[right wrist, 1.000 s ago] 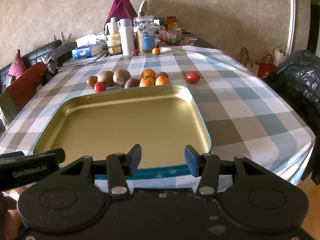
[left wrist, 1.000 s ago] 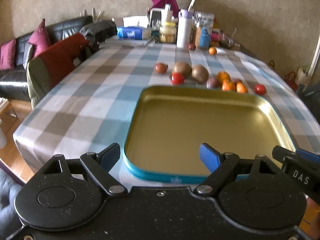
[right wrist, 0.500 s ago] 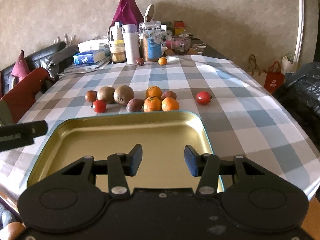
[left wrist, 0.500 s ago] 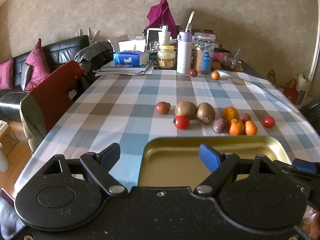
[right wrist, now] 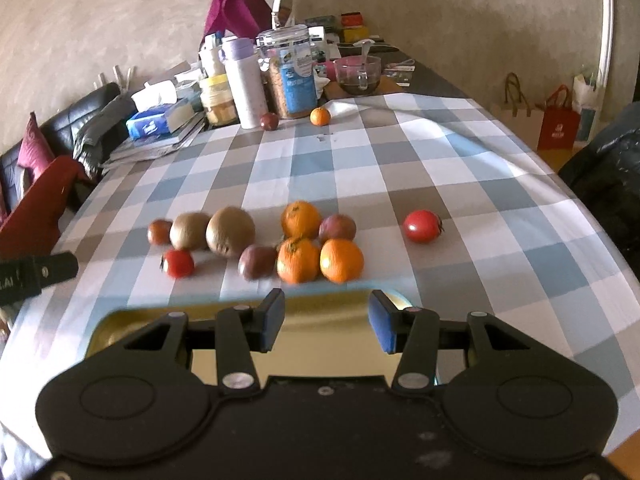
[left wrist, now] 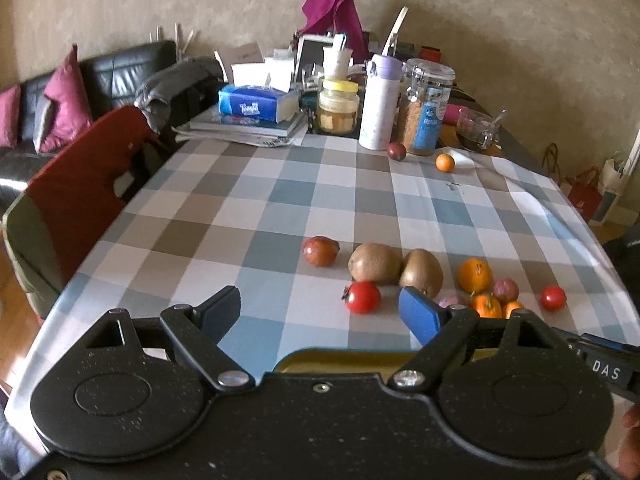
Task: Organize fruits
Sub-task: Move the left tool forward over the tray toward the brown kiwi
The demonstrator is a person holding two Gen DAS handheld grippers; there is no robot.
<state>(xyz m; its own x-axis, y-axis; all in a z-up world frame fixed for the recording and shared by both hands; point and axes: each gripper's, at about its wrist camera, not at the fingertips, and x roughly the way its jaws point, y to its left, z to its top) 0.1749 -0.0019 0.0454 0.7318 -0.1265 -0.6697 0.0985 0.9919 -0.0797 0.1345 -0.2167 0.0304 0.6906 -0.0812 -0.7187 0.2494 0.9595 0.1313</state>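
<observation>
Fruit lies in a loose group on the checked tablecloth just beyond a gold tray [right wrist: 320, 332] with a teal rim. In the right wrist view: two kiwis [right wrist: 230, 231], three oranges [right wrist: 301, 219], passion fruits [right wrist: 257, 262], a tomato [right wrist: 179, 263] at the left and another tomato [right wrist: 422, 226] apart at the right. My right gripper [right wrist: 326, 326] hangs open and empty over the tray's far edge. In the left wrist view my left gripper [left wrist: 320, 314] is open and empty, with the left tomato [left wrist: 363, 297] and the kiwis [left wrist: 376, 263] just ahead. Only a strip of the tray [left wrist: 340, 361] shows there.
At the table's far end stand a tissue box on books [left wrist: 256, 106], jars [left wrist: 426, 106], a white bottle [left wrist: 379, 102] and a glass bowl [right wrist: 358, 74], with a lone orange [right wrist: 320, 116] and a dark fruit [right wrist: 269, 121] before them. A red chair [left wrist: 80, 196] is at the left, a dark jacket [right wrist: 608, 176] at the right.
Both grippers have lifted and tilted up toward the fruit. The tray has dropped to the bottom of both views and the fruit looks nearer. Both stay open.
</observation>
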